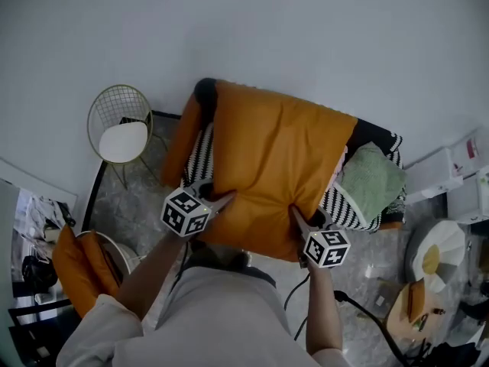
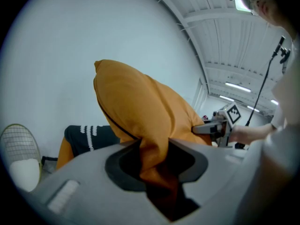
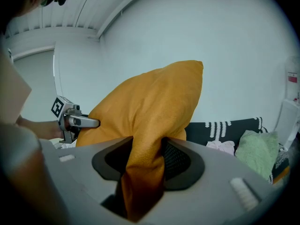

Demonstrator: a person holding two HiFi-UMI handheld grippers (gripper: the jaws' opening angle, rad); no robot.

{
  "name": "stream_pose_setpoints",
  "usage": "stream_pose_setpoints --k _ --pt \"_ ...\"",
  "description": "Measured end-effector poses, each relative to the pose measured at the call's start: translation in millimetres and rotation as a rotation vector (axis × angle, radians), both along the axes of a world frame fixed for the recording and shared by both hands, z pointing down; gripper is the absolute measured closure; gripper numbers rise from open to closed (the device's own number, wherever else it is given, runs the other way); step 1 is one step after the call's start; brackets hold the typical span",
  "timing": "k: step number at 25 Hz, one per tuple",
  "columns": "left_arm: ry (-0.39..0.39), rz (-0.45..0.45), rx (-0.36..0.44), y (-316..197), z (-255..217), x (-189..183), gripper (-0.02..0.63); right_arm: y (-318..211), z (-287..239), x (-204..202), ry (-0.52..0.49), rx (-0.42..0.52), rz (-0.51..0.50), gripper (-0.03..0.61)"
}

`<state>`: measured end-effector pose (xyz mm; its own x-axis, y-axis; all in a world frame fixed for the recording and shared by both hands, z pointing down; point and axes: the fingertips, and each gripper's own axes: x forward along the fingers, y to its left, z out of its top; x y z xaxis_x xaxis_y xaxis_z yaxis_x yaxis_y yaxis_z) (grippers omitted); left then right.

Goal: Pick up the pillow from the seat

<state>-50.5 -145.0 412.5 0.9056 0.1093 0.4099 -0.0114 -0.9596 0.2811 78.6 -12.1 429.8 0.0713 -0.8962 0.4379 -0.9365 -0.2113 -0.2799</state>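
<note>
Orange, leather-look pillow [image 1: 275,167] is pinched at its two near corners, one per tool, and held up in front of the person, over the seat [image 1: 200,153], which has orange sides w/ a black-and-white striped cover. Can't tell whether the pillow's far edge touches the seat. Left tool [image 1: 224,199] has the near-left corner. In the left gripper view its jaws stand only narrowly apart, w/ a bunched fold of the orange fabric squeezed btwn them and running down into the gap, so it's clamped, not loose. Right tool [image 1: 296,215] has the near-right corner. In the right gripper view its jaws sit a bit wider, closed on a thicker fold of the same fabric that fills the gap side to side. Both tools point fwd and slightly down, marker cubes toward the person, forearms coming in from the bottom edge of the head view. Each tool also shows in the other's view, biting the opposite corner, and the pillow stands tall btwn them against the pale wall. Green cloth [image 1: 372,180] lies on the seat's right end, just beside the pillow's right edge. Gold wire chair [image 1: 121,125] w/ a white pad stands left of the seat, apart from it. Another orange cushion [image 1: 76,270] sits at lower left, well apart from both tools. Black cable [image 1: 367,312] lies on the floor at lower right.
</note>
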Motion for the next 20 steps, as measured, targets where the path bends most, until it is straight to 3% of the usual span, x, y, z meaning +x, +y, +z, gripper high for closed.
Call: stream_pose_setpoints --k 12,20 --pt "0.044 -0.005 0.022 -38 -35 -52 0.486 -37 -35 -51 0.036 0.05 0.015 0.382" --pt "0.05 -0.002 0.035 -60 -39 -51 0.485 -58 -40 -52 0.05 0.057 0.017 0.382"
